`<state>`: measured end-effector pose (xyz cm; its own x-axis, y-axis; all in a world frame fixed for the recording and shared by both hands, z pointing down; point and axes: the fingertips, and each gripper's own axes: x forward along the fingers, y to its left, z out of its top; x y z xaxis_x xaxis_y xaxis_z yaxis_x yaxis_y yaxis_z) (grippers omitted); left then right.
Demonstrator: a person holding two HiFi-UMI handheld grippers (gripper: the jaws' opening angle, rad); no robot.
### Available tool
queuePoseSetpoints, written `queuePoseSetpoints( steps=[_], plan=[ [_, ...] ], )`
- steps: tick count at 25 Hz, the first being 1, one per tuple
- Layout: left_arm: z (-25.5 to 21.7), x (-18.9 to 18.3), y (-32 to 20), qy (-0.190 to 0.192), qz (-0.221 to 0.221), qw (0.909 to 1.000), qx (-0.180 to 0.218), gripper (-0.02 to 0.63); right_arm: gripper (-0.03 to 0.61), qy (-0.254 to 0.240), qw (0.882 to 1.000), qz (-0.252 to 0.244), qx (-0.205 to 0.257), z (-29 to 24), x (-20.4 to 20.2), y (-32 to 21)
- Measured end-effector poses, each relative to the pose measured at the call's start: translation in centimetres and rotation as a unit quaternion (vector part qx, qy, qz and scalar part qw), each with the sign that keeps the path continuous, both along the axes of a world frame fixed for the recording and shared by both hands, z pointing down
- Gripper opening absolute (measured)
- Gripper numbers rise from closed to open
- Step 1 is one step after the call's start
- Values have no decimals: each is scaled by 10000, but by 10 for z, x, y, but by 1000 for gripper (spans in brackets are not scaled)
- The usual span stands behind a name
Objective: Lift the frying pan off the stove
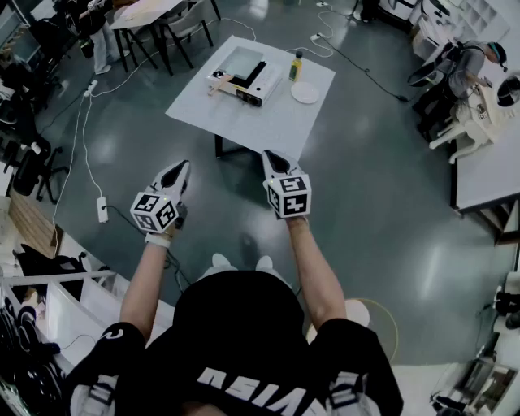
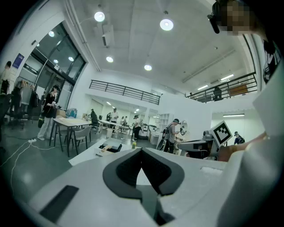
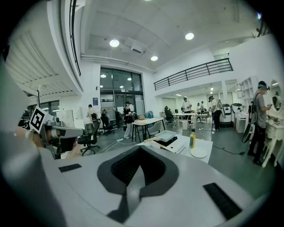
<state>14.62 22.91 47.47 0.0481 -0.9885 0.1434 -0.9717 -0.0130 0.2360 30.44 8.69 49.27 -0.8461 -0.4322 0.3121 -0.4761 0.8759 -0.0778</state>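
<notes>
A rectangular grey frying pan (image 1: 241,61) with a wooden handle (image 1: 220,84) rests on a white portable stove (image 1: 253,88) on the white table (image 1: 244,123), far ahead of me. In the right gripper view the pan (image 3: 166,135) sits small beyond the jaws; in the left gripper view the pan (image 2: 111,146) is tiny. My left gripper (image 1: 184,166) and right gripper (image 1: 269,154) hover side by side over the floor, well short of the table. Both are shut with nothing between the jaws, as the left gripper (image 2: 142,151) and right gripper (image 3: 140,149) show in their own views.
A yellow-green bottle (image 1: 296,67) and a white plate (image 1: 305,93) stand right of the stove. Cables and a power strip (image 1: 102,210) lie on the grey floor at left. Desks and chairs (image 1: 158,24) stand behind; another white table (image 1: 487,162) and people are at right.
</notes>
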Motion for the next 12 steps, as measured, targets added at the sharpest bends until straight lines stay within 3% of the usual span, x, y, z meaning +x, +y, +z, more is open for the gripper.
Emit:
queuePoseSetpoints(
  steps=[12],
  plan=[
    [8, -59, 7, 76, 133, 9999, 10, -2, -5, 59, 9999, 69, -47, 6, -56, 13]
  ],
)
